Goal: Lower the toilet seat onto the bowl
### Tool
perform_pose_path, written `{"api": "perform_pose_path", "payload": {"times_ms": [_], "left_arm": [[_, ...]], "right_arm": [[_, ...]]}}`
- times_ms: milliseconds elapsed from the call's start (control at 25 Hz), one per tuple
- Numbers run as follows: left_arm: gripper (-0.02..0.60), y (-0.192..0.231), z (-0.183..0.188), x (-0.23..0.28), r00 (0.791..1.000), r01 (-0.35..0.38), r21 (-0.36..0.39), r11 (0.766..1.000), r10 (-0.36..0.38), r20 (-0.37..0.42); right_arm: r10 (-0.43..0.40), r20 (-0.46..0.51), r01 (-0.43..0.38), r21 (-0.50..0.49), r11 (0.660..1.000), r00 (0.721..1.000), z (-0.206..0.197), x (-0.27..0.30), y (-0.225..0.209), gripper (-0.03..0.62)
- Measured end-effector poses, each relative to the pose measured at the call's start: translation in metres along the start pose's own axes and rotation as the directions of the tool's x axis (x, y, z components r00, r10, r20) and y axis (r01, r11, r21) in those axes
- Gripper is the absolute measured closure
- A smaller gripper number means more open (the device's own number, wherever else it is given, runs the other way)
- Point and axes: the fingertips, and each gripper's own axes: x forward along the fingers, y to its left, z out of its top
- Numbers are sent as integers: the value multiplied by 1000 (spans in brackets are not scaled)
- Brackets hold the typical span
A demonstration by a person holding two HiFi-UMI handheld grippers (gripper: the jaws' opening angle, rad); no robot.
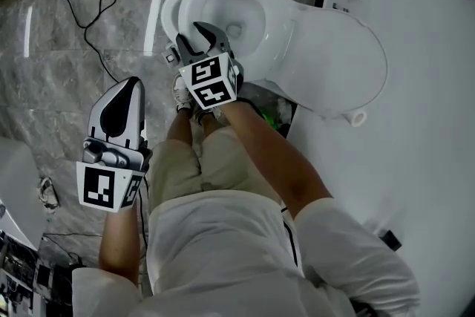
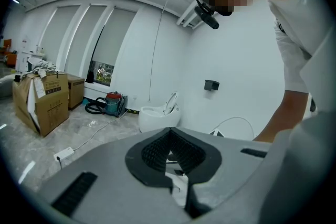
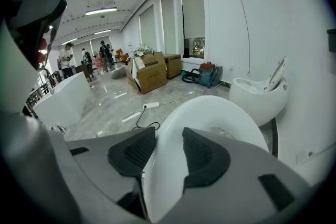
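The right gripper (image 3: 168,135) is clamped on the front rim of the white toilet seat (image 3: 220,107) — low over the bowl (image 1: 239,11), lid (image 1: 334,63) tipped back behind it — while the left gripper (image 2: 169,136), jaws together and empty, hangs left of the bowl.

One left gripper (image 1: 130,85): jaws together with nothing between them, held out at the person's left side, tip pointing forward and slightly down, marker cube (image 1: 104,188) next to the bare left forearm (image 1: 120,249). One right gripper (image 1: 210,37): reached forward and tilted down on the extended bare right forearm (image 1: 276,159), its marker cube (image 1: 211,82) facing up, both pads (image 3: 205,157) pressed on the rim of the toilet seat (image 3: 210,113), one on each side.
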Motion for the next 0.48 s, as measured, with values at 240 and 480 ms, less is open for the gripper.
{"api": "perform_pose_path", "payload": {"times_ms": [240,480], "left_arm": [[576,14,-13,12,1000,-19,-1,1000,19,4],[577,33,-21,11,999,-53,0,999,52,-15]], "right_arm": [[38,-17,-38,-26,999,999,-11,30,8,431],[69,-50,-72,-48,996,996,-26,62,15,433]]}}
